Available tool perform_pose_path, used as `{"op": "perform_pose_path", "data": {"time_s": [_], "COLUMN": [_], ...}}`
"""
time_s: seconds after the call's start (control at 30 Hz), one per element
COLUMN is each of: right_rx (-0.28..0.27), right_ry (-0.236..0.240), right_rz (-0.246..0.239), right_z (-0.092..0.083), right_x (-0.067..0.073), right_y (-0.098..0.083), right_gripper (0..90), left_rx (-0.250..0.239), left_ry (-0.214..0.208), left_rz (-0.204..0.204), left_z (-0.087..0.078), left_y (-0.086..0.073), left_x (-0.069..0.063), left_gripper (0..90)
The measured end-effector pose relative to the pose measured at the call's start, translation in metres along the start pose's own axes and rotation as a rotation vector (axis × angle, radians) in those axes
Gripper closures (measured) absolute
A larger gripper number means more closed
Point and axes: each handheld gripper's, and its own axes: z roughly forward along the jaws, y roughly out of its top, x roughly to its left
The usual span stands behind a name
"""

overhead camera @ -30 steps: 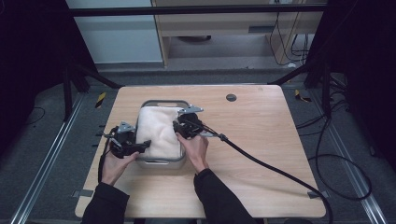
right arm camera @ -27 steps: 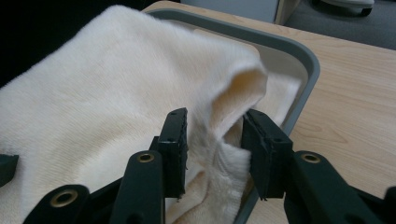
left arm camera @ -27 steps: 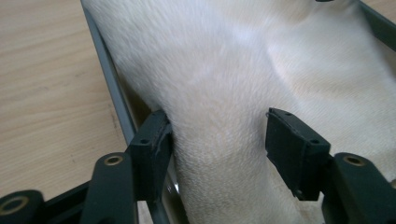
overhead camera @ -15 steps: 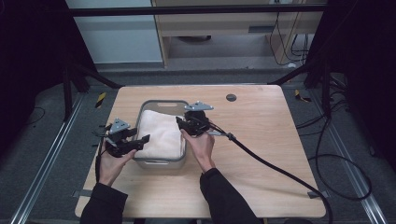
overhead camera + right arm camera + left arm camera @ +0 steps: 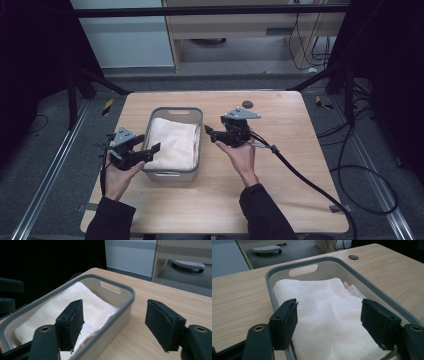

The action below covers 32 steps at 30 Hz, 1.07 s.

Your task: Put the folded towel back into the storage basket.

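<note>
With both sets of jaws parted and nothing between them, the two hand-held grippers sit on either side of a grey rectangular plastic bin (image 5: 173,173) near the middle of a light wooden table (image 5: 280,200). A folded white terry towel (image 5: 172,142) lies flat inside the bin, filling most of its floor, with one corner slightly ruffled toward the far handle slot. The left gripper (image 5: 154,150) hovers at the bin's near-left edge, one jaw over the rim and the towel below; its jaws have just been opening and hold nothing. The right gripper (image 5: 208,132) stands just off the bin's right wall, also newly widened and empty, its black cable (image 5: 310,182) trailing across the table away from the bin. The placing looks done. The risk now lies in the retreat: the left jaw sits low over the bin, so a careless pull could snag the towel's nap and drag it askew, or knock the light bin sideways.
</note>
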Motion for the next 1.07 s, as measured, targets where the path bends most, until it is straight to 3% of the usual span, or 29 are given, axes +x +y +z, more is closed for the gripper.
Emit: {"op": "perform_pose_path", "data": {"time_s": [0.1, 0.2, 0.47, 0.7, 1.07], "right_rx": [-0.005, -0.017, -0.035, -0.028, 0.059], "right_ry": [0.004, 0.004, -0.001, -0.037, -0.120], "right_rz": [-0.005, -0.010, 0.036, 0.066, 0.047], "right_z": [-0.009, -0.029, -0.064, -0.093, -0.127], "right_x": [-0.006, -0.019, -0.045, -0.073, -0.106], "right_y": [-0.002, -0.009, -0.030, -0.058, -0.107], "right_gripper": [27.2, 23.2, 18.5, 16.7, 23.1], "left_rx": [0.002, 0.005, 0.001, -0.011, -0.038], "left_ry": [0.001, 0.006, 0.030, 0.052, 0.104], "left_rz": [0.008, 0.012, 0.016, 0.012, 0.001], "left_z": [0.001, 0.000, -0.008, -0.015, -0.035], "left_y": [-0.001, -0.003, -0.014, -0.028, -0.044], "left_x": [-0.003, -0.006, -0.007, -0.003, 0.008], "left_gripper": [27.3, 26.4, 23.2, 23.3, 27.8]}}
